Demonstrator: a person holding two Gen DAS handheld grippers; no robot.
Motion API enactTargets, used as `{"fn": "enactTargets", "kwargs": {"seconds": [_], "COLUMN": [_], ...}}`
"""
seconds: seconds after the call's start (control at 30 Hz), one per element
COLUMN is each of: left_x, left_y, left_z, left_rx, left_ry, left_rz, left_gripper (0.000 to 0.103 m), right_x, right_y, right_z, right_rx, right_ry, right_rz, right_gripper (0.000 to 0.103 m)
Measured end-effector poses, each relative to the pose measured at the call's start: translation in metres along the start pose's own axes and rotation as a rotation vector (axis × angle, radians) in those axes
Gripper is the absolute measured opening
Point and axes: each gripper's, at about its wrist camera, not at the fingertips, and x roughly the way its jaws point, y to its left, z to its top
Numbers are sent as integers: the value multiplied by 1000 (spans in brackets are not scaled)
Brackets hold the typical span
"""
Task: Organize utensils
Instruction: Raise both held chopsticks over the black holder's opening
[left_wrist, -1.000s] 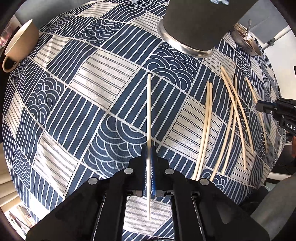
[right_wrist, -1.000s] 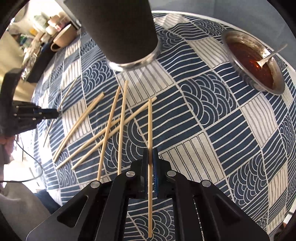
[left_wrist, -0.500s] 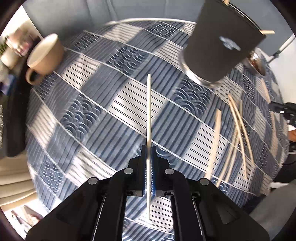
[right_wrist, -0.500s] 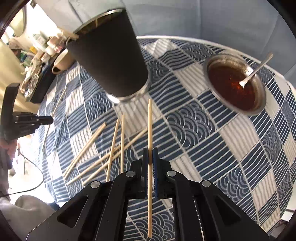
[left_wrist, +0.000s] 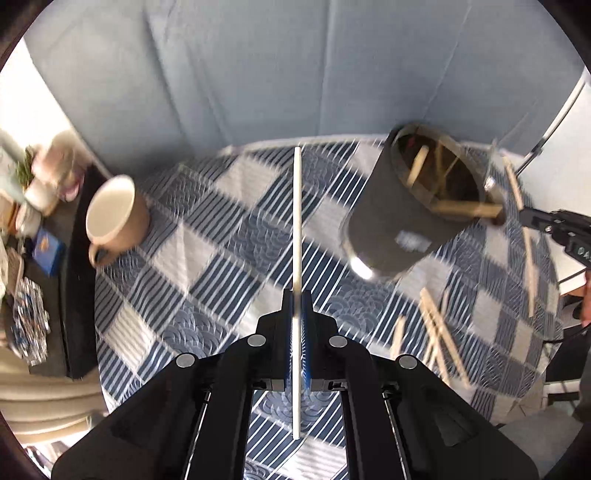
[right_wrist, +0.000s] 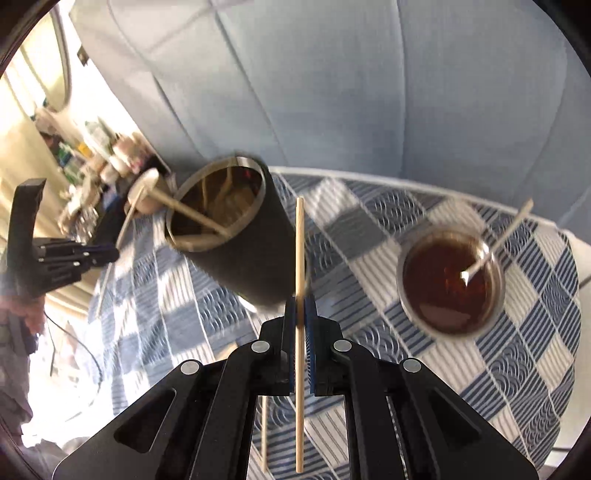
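Between the fingers of the left gripper (left_wrist: 296, 314), in the left wrist view, a pale chopstick (left_wrist: 296, 229) is pinched, the fingers pressed together against it. The stick is held clear of the table, its far end pointing over the blue-and-white patterned tablecloth (left_wrist: 229, 266) and its near end reaching back beneath the gripper body. To the right of the stick, a black cup (left_wrist: 399, 221) is seen standing on the cloth, with several chopsticks already leaning inside it. More loose chopsticks (left_wrist: 436, 332) are scattered on the cloth near the lower right, blurred. A tan mug (left_wrist: 114, 218) is set at the left edge of the table. The right gripper (left_wrist: 554, 230) is visible at the far right edge.

From the right wrist view, the right gripper (right_wrist: 300, 317) is seen closed on a wooden chopstick (right_wrist: 300, 258), which is gripped near its middle and held above the cloth. The black cup (right_wrist: 236, 240) is found just left of the stick's far half, its open mouth showing sticks inside. A metal bowl (right_wrist: 450, 280) of dark liquid with a spoon (right_wrist: 498, 240) resting in it is placed well to the right. The left gripper (right_wrist: 74, 258) appears at the left edge.
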Motion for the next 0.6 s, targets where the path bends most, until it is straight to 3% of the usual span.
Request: {"fn": "enactTargets", "kwargs": {"seconds": [0.27, 0.4, 0.6], "left_x": [-29, -43, -43], "left_y": [-29, -44, -65], "left_z": [49, 73, 101], "left_rx": [41, 54, 70], "left_ry": [-102, -161, -191], "left_rz": [-9, -63, -78], "left_gripper": [5, 5, 5], "right_x": [-16, -22, -23], "right_y": [12, 21, 32], "right_z": [39, 58, 84], "right_rx": [-15, -37, -58], "right_ry": [-95, -126, -148], "right_rz": [20, 34, 43], "right_gripper": [5, 5, 5]}}
